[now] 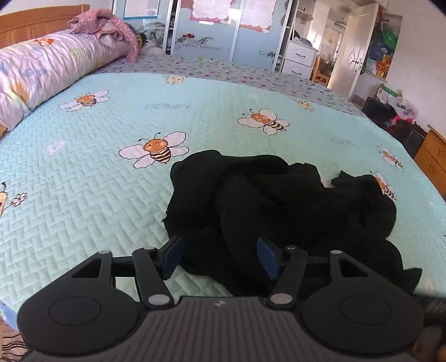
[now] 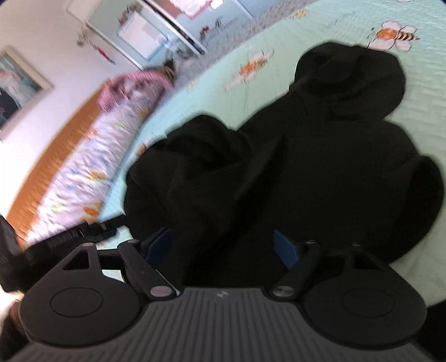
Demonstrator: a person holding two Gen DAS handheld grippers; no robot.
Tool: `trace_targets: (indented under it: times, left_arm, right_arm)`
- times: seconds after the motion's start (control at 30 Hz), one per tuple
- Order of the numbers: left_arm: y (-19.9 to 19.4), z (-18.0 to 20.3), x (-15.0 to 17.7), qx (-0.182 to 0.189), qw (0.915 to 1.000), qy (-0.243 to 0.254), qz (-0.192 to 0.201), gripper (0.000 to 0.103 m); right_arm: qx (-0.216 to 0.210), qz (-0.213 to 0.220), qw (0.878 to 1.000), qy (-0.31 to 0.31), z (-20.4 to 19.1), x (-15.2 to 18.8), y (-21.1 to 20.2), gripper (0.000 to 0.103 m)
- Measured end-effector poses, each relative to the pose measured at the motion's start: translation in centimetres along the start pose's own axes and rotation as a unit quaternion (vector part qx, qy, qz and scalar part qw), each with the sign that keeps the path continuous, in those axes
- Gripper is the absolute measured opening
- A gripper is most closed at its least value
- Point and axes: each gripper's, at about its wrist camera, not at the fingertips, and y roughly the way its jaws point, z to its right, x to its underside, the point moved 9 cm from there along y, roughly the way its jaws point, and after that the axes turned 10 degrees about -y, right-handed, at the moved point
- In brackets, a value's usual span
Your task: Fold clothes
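A crumpled black garment (image 1: 278, 200) lies in a heap on the mint bedspread with bee prints (image 1: 111, 178). My left gripper (image 1: 220, 256) hangs low over the heap's near edge. Its blue pads (image 1: 269, 257) stand apart, with folds of black cloth lying between them and neither pad pressing. In the blurred, tilted right wrist view the same garment (image 2: 320, 156) fills the middle. My right gripper (image 2: 223, 247) is open wide over its near part, with dark cloth under and between the fingers (image 2: 287, 250).
A rolled flowered quilt (image 1: 41, 69) with a pink garment (image 1: 106, 25) on it lies along the wooden headboard (image 1: 33, 22) at the far left. Beyond the bed stand a wardrobe (image 1: 206, 33) and white drawers (image 1: 298, 58). A wooden cabinet (image 1: 432, 156) and bags are at the right.
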Motion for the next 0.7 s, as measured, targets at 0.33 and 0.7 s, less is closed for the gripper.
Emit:
trace_targets:
  times: [0.33,0.7]
  left_arm:
    - [3.3,-1.4,-3.8,-0.031,0.9994,0.009,0.010,0.063]
    - [4.0,1.6,-2.6,-0.091,0.9847,0.145,0.034,0.064]
  right_arm:
    - [0.060,0.016,0.995,-0.074,0.5,-0.3,0.2,0.016]
    - [0.108,0.081,0.991,0.021,5.2,-1.3,-6.2,0.070]
